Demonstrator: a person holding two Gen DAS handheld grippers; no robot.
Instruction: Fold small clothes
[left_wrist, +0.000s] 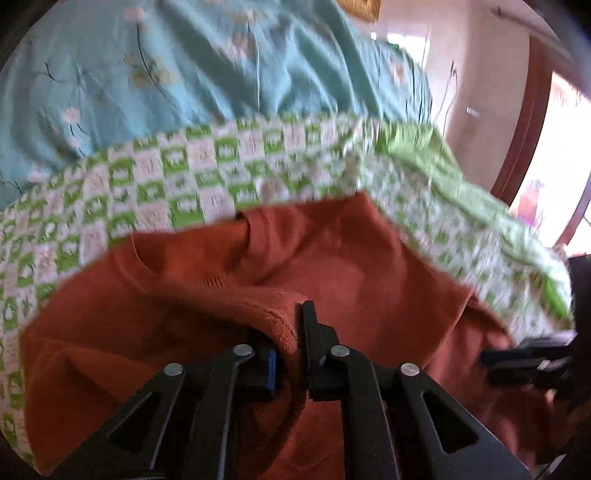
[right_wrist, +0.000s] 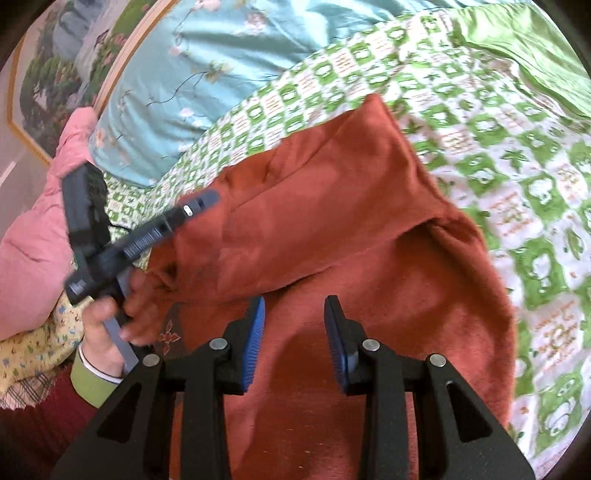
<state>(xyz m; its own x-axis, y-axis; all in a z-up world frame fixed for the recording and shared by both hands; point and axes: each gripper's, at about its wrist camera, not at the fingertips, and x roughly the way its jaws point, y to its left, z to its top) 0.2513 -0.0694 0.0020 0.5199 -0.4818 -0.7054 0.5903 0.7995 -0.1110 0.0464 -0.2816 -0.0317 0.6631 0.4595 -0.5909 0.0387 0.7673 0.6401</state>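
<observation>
A rust-orange garment (right_wrist: 332, 229) lies spread on a bed, on top of a green-and-white checked sheet (right_wrist: 498, 155). One part of it is folded over on a slant across the rest.

At the far left of the right wrist view, a framed landscape picture (right_wrist: 48, 74) leans against the wall. Beside it, a person's arm in a pink sleeve (right_wrist: 33, 240) reaches in, with a green cuff (right_wrist: 88, 384) at the wrist. The left hand (right_wrist: 110, 321) grips the handle of the left gripper (right_wrist: 207, 197), whose tip sits at the garment's left edge.

In the left wrist view, the left gripper (left_wrist: 291, 339) has a fold of the orange cloth (left_wrist: 258, 266) running between its two fingers. The gap is narrow and the cloth fills it. The picture is blurred, so it is hard to tell how firmly the pads press.

Further right in the right wrist view, the right gripper (right_wrist: 294, 332) hovers over the middle of the garment. Its blue-padded fingers (right_wrist: 255, 343) are spread apart, with nothing between them.

Behind the garment a pale blue quilt (right_wrist: 207, 66) with a flower print is heaped along the bed. A plain green cloth (right_wrist: 524, 48) lies at the upper right. In the left wrist view, a pale wall (left_wrist: 472, 92) and a dark wooden door frame (left_wrist: 524, 125) stand to the right, with bright daylight beyond.
</observation>
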